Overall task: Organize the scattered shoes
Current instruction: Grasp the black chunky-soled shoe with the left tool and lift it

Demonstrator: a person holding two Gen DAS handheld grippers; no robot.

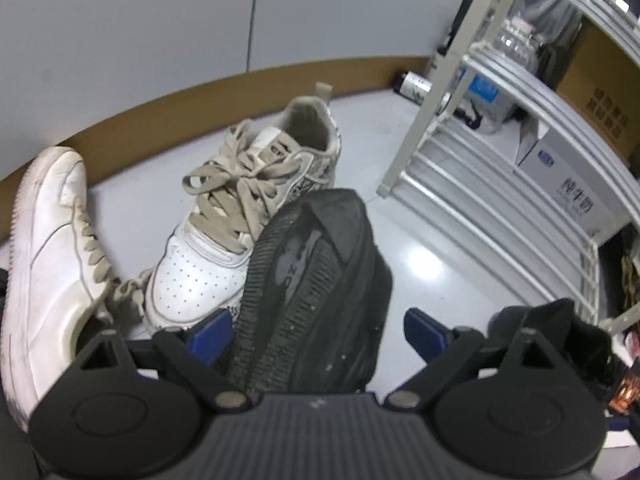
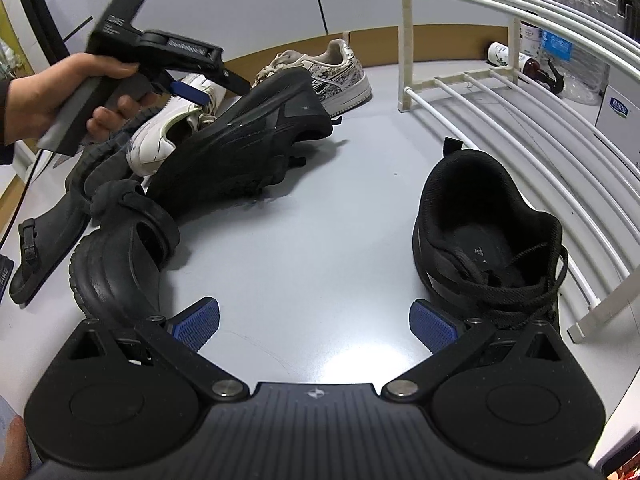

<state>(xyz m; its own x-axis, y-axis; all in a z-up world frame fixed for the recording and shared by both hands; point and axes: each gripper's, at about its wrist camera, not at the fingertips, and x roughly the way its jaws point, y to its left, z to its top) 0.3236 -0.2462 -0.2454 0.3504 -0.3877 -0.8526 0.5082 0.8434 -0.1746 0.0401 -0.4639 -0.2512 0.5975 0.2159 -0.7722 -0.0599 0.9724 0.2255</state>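
1. Left claw (image 1: 318, 330): jaws spread wide; black sneaker (image 1: 316, 280) seen sole-up between them, contact unclear.
2. Right claw (image 2: 314, 326): jaws apart over bare tabletop (image 2: 320, 220).
3. Second black sneaker (image 2: 488, 240) upright beside white rack (image 2: 520, 128).

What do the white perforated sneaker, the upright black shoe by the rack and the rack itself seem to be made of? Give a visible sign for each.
White perforated sneaker: probably smooth leather or imitation, given the slight sheen and punched toe holes. Upright black shoe: likely matte textile, with a soft padded collar and woven laces. Rack: glossy white tubes, plastic or coated metal; cannot tell which.
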